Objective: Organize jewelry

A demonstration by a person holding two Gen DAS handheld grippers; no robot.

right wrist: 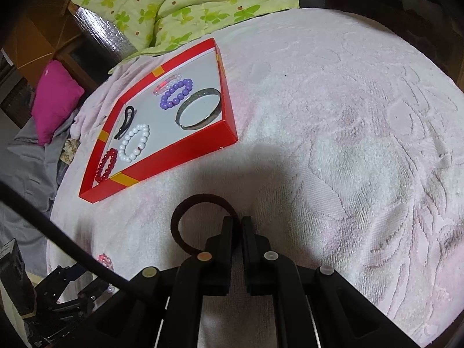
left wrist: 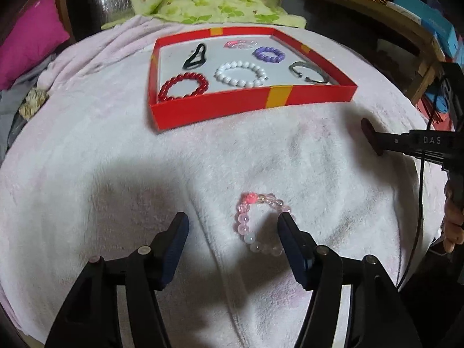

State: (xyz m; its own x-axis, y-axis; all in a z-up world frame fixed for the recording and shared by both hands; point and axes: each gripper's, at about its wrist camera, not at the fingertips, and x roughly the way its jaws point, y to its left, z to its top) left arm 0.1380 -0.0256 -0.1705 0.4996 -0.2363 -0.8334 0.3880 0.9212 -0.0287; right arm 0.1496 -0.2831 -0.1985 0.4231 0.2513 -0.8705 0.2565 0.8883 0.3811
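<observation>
My left tongs stand wide with nothing gripped. The pink bracelet lies flat on the towel, not centred between the fingers but off toward the right one; that finger's tip sits over the loop's far side, while the left finger is well clear of the beads. The loop's longer axis runs roughly away from me, toward the red tray. So the left hand is plainly the nearer, and I judge it needs a small shift rightward before closing. My right tongs are busy — clamped shut on a dark hair band, held above the towel beside the tray.
</observation>
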